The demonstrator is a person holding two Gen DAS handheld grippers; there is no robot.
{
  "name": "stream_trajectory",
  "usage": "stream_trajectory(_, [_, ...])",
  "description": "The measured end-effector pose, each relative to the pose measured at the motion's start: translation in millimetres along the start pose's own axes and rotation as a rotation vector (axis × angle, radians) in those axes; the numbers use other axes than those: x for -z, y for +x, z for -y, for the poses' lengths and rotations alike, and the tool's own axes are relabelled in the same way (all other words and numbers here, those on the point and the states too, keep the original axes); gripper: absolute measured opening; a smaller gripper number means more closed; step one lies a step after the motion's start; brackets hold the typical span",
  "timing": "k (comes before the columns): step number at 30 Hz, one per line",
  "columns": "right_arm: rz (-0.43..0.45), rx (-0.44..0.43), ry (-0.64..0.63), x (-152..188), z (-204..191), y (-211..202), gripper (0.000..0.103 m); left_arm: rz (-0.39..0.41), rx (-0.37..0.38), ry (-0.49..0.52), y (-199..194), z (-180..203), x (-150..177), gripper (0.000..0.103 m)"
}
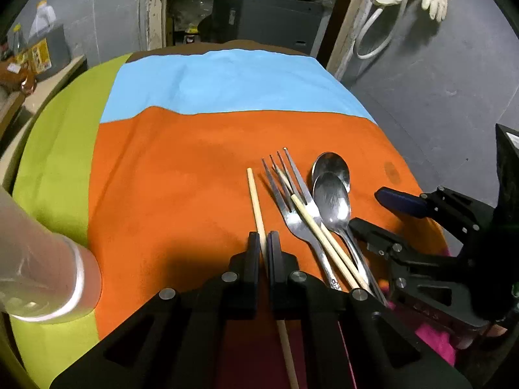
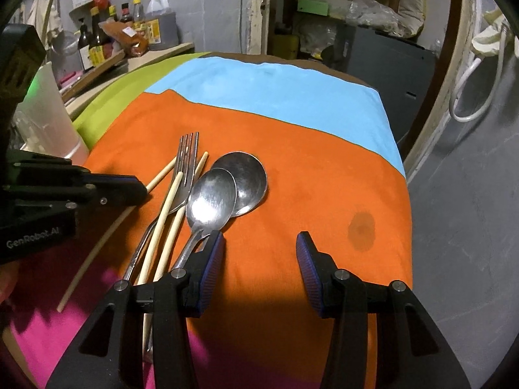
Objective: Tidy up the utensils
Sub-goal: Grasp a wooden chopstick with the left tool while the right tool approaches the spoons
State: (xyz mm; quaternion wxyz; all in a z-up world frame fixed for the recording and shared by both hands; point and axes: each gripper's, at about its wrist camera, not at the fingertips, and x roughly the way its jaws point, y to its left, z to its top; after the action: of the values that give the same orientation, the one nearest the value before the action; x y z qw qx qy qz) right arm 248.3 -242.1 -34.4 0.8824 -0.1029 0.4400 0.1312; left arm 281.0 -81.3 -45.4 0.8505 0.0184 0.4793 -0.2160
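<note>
Two risks: left gripper point(image 1: 264, 246) fingers pinch one chopstick point(image 1: 256, 201) off-centre, so it may tip; right gripper point(image 2: 259, 259) fingers, half open and empty, may nudge the spoons point(image 2: 227, 191).

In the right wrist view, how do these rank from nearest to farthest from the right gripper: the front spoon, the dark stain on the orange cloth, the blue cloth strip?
Measured from the right gripper:
1. Front spoon: beside the gripper's left finger, its handle running under that finger.
2. Dark stain: up and to the right, beyond the right finger.
3. Blue cloth strip: farthest, across the table's far end.
</note>
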Motion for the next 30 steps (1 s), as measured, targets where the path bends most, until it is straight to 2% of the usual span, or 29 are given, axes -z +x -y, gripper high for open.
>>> stream_trajectory(16, [0.000, -0.010, -0.042, -7, -6, 3, 0.045, -0.040, 0.015, 0.016, 7, 3, -4, 0.004])
stream_trajectory(30, [0.020, -0.015, -0.086, -14, -19, 2, 0.045, -0.021, -0.061, -0.045, -2, -8, 3, 0.003])
